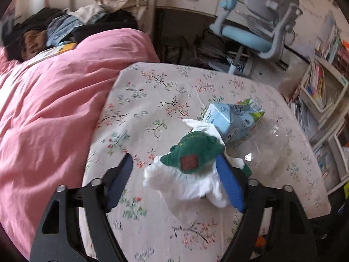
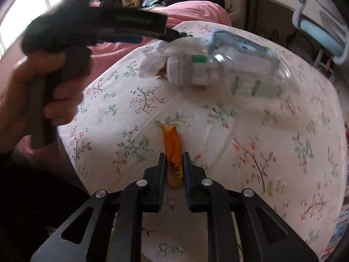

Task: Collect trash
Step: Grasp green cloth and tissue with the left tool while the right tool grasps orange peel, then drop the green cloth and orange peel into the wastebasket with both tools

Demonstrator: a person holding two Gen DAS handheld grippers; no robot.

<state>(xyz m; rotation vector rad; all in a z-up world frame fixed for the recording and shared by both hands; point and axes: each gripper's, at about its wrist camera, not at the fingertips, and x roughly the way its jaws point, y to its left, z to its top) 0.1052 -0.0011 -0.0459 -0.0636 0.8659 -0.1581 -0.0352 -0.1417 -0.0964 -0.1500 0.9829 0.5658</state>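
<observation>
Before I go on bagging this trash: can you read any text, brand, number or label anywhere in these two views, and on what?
None can be read.
Blue carton: small print and round marks, too small and blurred.
Clear bottle: green-and-white label, smeared by motion.
Books on the shelf: spines too small.
Left gripper body: a pale line of print, blurred.

bottle [image 2: 224, 74]: motion-blurred | tissue [image 1: 185, 181]: partly hidden by green plush [image 1: 196, 152]
</observation>
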